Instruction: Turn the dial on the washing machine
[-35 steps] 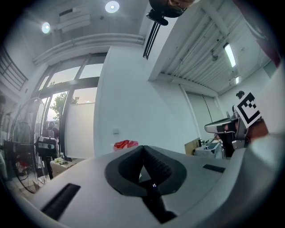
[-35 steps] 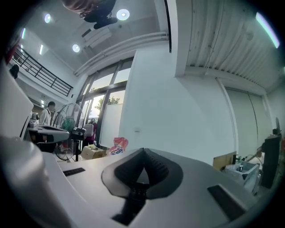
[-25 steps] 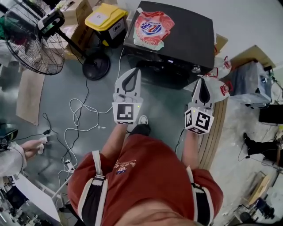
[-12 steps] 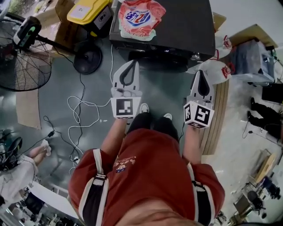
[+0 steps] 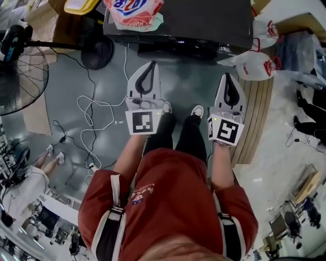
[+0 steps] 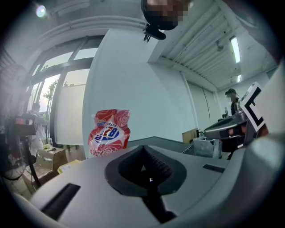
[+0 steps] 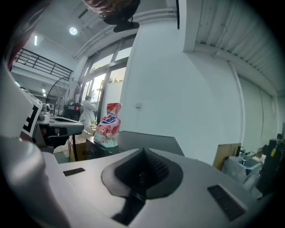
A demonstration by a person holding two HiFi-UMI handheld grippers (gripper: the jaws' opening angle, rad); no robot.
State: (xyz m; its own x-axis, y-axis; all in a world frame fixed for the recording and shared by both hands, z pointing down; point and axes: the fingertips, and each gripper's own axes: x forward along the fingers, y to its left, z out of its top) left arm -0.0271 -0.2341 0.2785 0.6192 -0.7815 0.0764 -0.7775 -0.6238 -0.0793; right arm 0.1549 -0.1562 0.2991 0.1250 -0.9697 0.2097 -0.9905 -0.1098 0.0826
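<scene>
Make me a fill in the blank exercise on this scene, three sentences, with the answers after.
1. The red and white detergent bag stands on top of the black ____.
2. The left gripper and the right gripper both have their fingers ____, with nothing between them.
3. In the head view, the fan is at the picture's ____ edge.
Missing words: washing machine; shut; left.

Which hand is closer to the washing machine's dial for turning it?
Right. The dial sits near the right end of the washing machine front, almost straight ahead of the right hand-held gripper. The left hand-held gripper is farther to the side. Both are shut and empty.
</scene>
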